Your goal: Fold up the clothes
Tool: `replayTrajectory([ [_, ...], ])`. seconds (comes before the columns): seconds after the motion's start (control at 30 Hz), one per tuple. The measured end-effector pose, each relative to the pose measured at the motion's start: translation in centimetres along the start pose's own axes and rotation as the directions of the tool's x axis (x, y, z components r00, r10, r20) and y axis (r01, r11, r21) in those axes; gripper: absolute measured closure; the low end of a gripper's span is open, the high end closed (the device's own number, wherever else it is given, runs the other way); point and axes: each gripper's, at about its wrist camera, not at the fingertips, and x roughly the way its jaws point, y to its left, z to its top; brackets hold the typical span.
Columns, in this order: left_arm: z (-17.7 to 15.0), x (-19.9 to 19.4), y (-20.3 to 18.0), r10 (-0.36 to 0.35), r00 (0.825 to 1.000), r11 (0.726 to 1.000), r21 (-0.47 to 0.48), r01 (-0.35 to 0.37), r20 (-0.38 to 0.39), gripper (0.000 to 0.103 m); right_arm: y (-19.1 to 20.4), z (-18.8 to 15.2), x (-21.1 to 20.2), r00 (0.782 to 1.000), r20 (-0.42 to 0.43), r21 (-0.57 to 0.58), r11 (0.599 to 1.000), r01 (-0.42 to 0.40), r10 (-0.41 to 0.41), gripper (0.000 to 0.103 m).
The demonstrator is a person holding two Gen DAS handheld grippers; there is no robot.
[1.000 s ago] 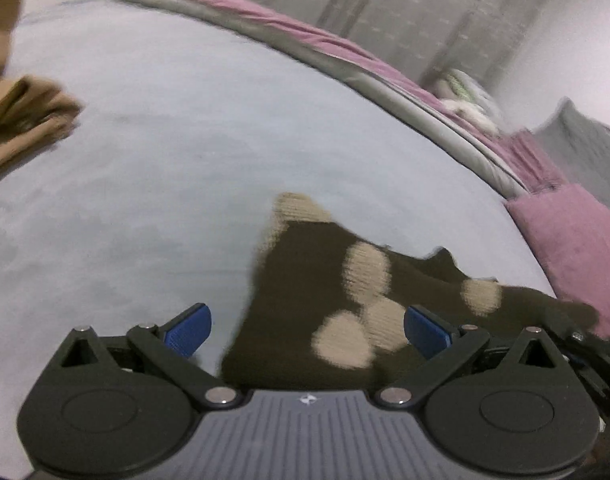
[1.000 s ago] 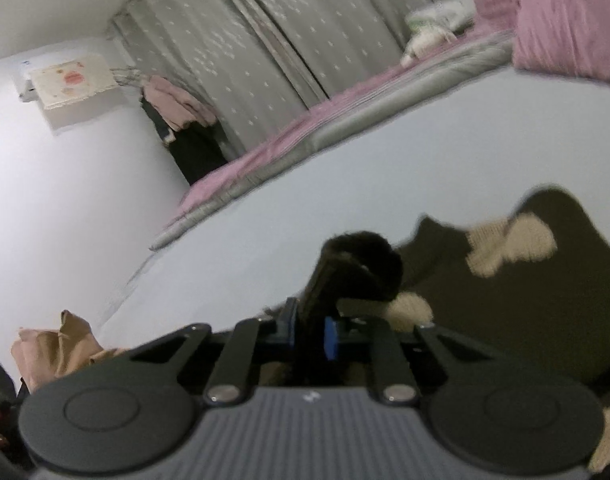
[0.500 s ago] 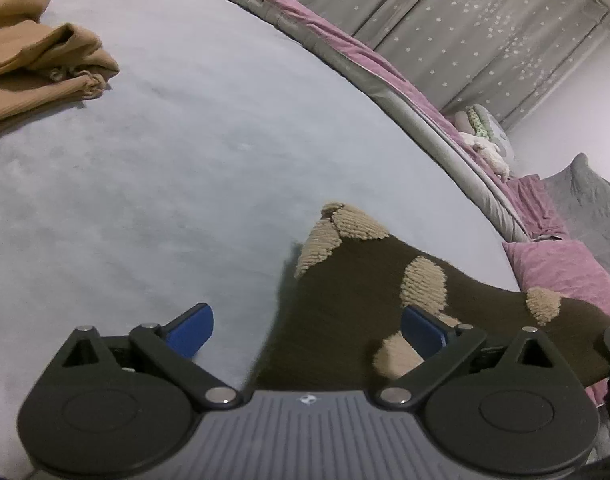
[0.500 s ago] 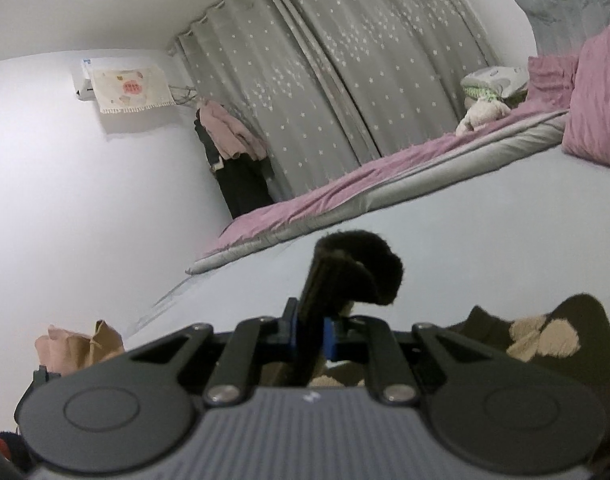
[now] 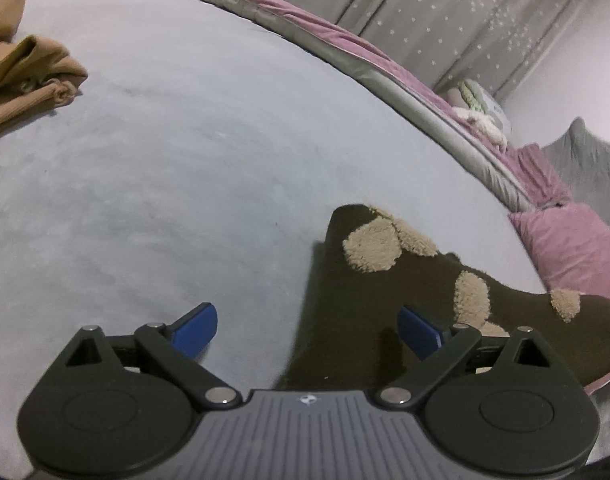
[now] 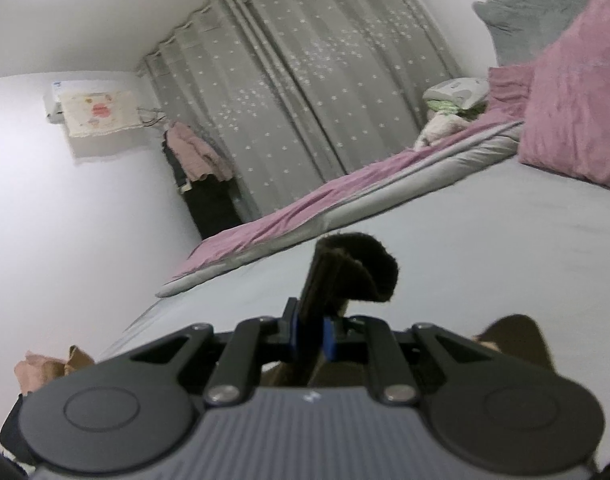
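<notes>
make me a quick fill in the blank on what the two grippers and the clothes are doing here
1. The right gripper is shut on a fold of the ____ garment.
2. The left gripper has its jaws ____.
3. The tan garment lies on the ____ blanket.

Missing words: brown; open; grey

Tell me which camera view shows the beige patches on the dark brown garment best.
The left wrist view: the dark brown garment lies spread there, beige patches clear. The right wrist view shows mainly a plain fold clamped in the right gripper.
</notes>
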Motion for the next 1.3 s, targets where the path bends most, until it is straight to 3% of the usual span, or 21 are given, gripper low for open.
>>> replayTrajectory([
  [0.27,-1.4,1.2,-1.4,0.067,0.997,0.991,0.115,-0.064,-0.026,0.007,-3.6,-1.9,1.1,0.993,-0.084,0.019,0.996,0.083,-0.081,0.091],
  [0.47,-2.1,1.4,-2.0,0.1,0.995,0.977,0.192,-0.094,-0.024,0.006,-6.5,-4.7,2.3,0.969,-0.197,0.04,0.986,0.161,-0.15,0.088],
  [0.63,-1.9,1.2,-2.0,0.097,0.995,0.975,0.203,-0.09,-0.021,0.005,-7.7,-6.4,2.0,0.948,-0.245,-0.015,0.979,0.205,-0.203,0.071],
  [0.77,-1.4,0.4,-2.2,0.095,0.995,0.976,0.194,-0.098,0.025,0.006,-7.8,-5.7,0.4,0.955,-0.223,-0.03,0.981,0.193,-0.195,0.037],
  [0.83,-1.3,-0.1,-2.5,0.091,0.994,0.975,0.198,-0.102,0.067,0.006,-7.9,-5.2,-0.2,0.961,-0.202,-0.019,0.982,0.189,-0.189,0.031],
  [0.97,-1.3,-0.8,-3.3,0.08,0.987,0.97,0.217,-0.109,0.139,0.006,-8.6,-4.3,-0.1,0.967,-0.196,0.031,0.984,0.173,-0.164,0.032],
  [1.03,-1.3,-1.0,-3.5,0.069,0.982,0.968,0.228,-0.108,0.176,0.012,-8.9,-4.3,0.5,0.965,-0.213,0.052,0.984,0.17,-0.155,0.036],
  [1.1,-1.3,-1.4,-3.7,0.051,0.975,0.966,0.236,-0.103,0.215,0.016,-9.2,-4.5,1.2,0.962,-0.229,0.063,0.984,0.167,-0.149,0.048],
  [1.13,-1.2,-1.6,-3.8,0.041,0.971,0.966,0.239,-0.098,0.235,0.019,-9.1,-4.6,1.5,0.96,-0.232,0.053,0.984,0.171,-0.155,0.058],
  [1.17,-1.2,-1.7,-4.1,0.028,0.967,0.966,0.241,-0.092,0.253,0.022,-8.9,-4.7,1.6,0.959,-0.233,0.041,0.984,0.176,-0.162,0.076],
  [1.3,-0.6,-1.6,-4.4,-0.052,0.96,0.967,0.254,-0.021,0.276,0.041,-8.0,-4.0,1.1,0.97,-0.18,-0.003,0.986,0.164,-0.162,0.091],
])
